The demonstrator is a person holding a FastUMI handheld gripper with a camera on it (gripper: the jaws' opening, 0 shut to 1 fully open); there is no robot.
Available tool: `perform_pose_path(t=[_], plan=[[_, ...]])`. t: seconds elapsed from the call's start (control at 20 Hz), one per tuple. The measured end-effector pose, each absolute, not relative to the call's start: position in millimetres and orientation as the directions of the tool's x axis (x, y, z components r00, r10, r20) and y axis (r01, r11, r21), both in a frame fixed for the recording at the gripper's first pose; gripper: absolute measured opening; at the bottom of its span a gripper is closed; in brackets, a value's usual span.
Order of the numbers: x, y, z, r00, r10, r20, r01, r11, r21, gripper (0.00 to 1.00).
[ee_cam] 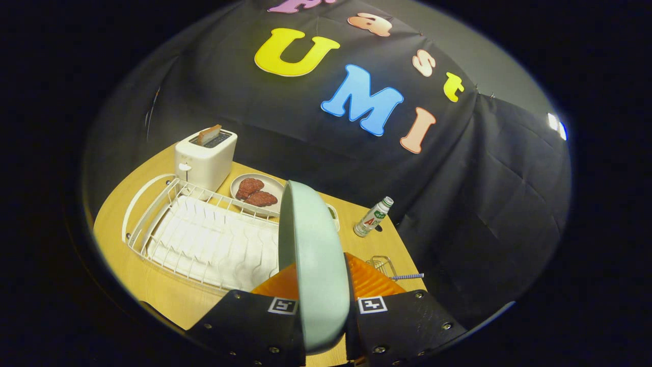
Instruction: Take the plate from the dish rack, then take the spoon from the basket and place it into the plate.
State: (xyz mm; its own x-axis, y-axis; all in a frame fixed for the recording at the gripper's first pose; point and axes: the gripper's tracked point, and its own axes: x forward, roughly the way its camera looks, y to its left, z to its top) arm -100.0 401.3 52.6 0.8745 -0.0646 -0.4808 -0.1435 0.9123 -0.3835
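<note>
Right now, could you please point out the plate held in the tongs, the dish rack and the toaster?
plate (313, 255): gripper view, on its pale outer face, gripped edge-on between the tongs (326, 306).
dish rack (204, 239): gripper view, on its white ribbed tray.
toaster (204, 163): gripper view, on its white front wall.

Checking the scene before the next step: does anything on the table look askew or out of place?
Only the bottle stands out: it leans instead of standing upright, beyond the wire basket. The plate is held on edge between the gripper fingers, above the empty dish rack, as the task expects.
</note>
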Motion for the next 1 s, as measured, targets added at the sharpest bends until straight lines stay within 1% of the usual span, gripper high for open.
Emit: perform_pose_path(t=[0.45, 0.85, 1.0], plan=[[-165, 343, -20, 0.795, -0.001, -0.606, -0.201, 0.943, -0.266, 0.28], [-185, 341, -88, 0.673, 0.189, -0.715, -0.231, 0.972, 0.04, 0.28], [-179, 342, -98, 0.649, 0.251, -0.718, -0.222, 0.965, 0.138, 0.28]])
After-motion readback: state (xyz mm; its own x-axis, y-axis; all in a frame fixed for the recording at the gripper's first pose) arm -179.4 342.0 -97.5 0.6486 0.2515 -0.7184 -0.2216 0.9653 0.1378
